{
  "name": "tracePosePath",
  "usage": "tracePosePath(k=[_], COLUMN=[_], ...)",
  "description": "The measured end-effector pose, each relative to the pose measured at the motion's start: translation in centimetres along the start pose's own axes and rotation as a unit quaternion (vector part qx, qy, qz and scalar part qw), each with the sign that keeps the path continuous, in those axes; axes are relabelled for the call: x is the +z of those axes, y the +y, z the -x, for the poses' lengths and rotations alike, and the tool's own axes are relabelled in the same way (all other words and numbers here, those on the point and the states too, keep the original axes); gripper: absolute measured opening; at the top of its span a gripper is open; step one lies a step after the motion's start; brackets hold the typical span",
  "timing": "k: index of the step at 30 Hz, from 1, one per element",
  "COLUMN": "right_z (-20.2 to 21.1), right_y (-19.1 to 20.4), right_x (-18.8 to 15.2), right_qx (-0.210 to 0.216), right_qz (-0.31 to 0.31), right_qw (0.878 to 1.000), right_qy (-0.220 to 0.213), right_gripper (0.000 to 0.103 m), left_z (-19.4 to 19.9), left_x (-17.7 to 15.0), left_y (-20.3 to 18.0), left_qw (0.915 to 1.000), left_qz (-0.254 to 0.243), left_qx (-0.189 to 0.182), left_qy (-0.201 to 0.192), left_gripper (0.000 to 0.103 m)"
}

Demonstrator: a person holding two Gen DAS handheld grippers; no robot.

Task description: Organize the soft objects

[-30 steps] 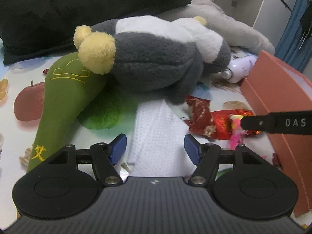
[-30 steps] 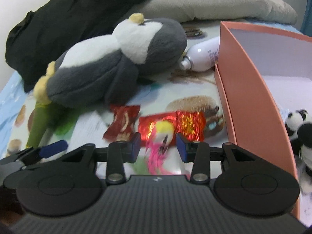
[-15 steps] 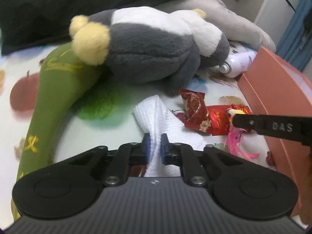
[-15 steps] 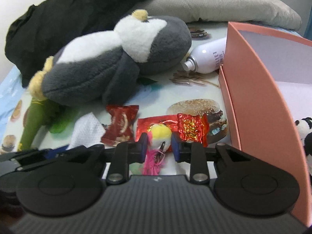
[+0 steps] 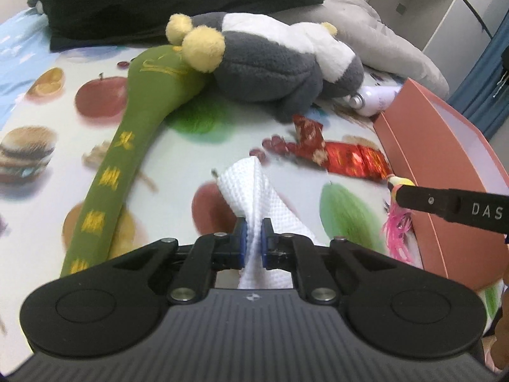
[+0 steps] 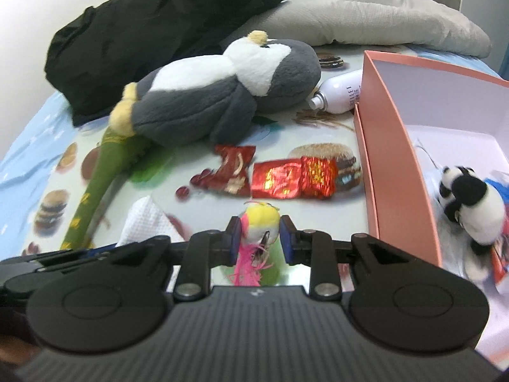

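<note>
One white waffle-weave cloth (image 5: 254,197) was pinched at a bunched fold between the fingers of the left gripper (image 5: 253,244), which were closed almost together on it; its free end stood up above the fruit-printed sheet (image 5: 38,121) of the bed. One small yellow-headed toy with pink feathers (image 6: 259,222) sat between the fingers of the right gripper (image 6: 259,238), which were partly closed with both blue pads pressing its sides; the feathers hung down below them. Beyond these lay one grey and white plush penguin (image 6: 222,95) on its side, its yellow feet resting on the top of one long green fabric mallet (image 5: 127,159). Two red foil snack packets (image 6: 276,178) lay just beside each other between the penguin and one pink box (image 6: 391,165). One plush panda (image 6: 467,203) lay inside the box, among other items too blurred to name. One white spray bottle (image 6: 340,95) lay against the box's far corner, its base hidden behind the wall. One black garment (image 6: 143,22) and one grey cushion (image 6: 366,12) lay at the back, both cut off by the frame.
</note>
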State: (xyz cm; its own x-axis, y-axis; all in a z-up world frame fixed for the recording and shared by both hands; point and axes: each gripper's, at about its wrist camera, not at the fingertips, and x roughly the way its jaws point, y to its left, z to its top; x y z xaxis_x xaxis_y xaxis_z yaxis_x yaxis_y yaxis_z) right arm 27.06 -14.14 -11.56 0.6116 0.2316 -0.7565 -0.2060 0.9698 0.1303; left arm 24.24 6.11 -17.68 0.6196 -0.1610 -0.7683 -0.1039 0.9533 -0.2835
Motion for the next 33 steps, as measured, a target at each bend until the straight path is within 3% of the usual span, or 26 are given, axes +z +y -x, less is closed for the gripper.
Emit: tracePosePath(k=[3, 6, 10, 14, 18, 19, 23, 27, 30, 33], right_z=[1.4, 2.6, 3.1, 2.6, 2.7, 2.8, 3.3, 3.4, 3.3, 2.9], right_y=[0.5, 1.2, 1.9, 2.0, 1.6, 1.6, 1.5, 0.8, 0.3, 0.3], right_x=[-1.5, -3.4, -6.4, -9.7, -11.3, -11.4, -11.2, -11.6, -11.9, -12.1], right_qx=[0.009, 0.014, 0.017, 0.015, 0.009, 0.007, 0.015, 0.027, 0.034, 0.038], right_qz=[0.002, 0.010, 0.024, 0.045, 0.042, 0.044, 0.036, 0.014, 0.000, -0.002], right_qw=[1.000, 1.000, 0.999, 0.998, 0.998, 0.998, 0.998, 0.999, 0.999, 0.999], right_qy=[0.007, 0.016, 0.030, 0.049, 0.046, 0.045, 0.043, 0.045, 0.041, 0.036], right_gripper=[0.030, 0.030, 0.030, 0.030, 0.030, 0.030, 0.032, 0.036, 0.036, 0.037], left_z=[1.5, 3.2, 4.3, 5.1, 5.9, 6.0, 6.9, 8.2, 9.3, 9.6], left_x=[-1.6, -3.4, -5.5, -7.8, -8.8, -8.9, -8.9, -8.9, -9.5, -10.6], left_y=[-0.3, -1.4, -1.2, -0.5, -0.4, -0.5, -0.4, -0.8, -2.1, -3.3], left_qw=[0.9999, 0.9982, 0.9990, 0.9989, 0.9984, 0.9979, 0.9971, 0.9939, 0.9824, 0.9661], left_qz=[0.002, -0.037, -0.023, -0.003, -0.033, -0.042, -0.065, -0.110, -0.187, -0.258], left_qx=[0.008, 0.046, 0.013, 0.022, 0.025, 0.030, 0.023, 0.005, 0.003, 0.008], left_qy=[0.009, 0.006, 0.036, 0.042, 0.039, 0.040, 0.033, 0.015, -0.003, -0.004], left_gripper=[0.011, 0.011, 0.011, 0.011, 0.013, 0.015, 0.051, 0.068, 0.078, 0.078])
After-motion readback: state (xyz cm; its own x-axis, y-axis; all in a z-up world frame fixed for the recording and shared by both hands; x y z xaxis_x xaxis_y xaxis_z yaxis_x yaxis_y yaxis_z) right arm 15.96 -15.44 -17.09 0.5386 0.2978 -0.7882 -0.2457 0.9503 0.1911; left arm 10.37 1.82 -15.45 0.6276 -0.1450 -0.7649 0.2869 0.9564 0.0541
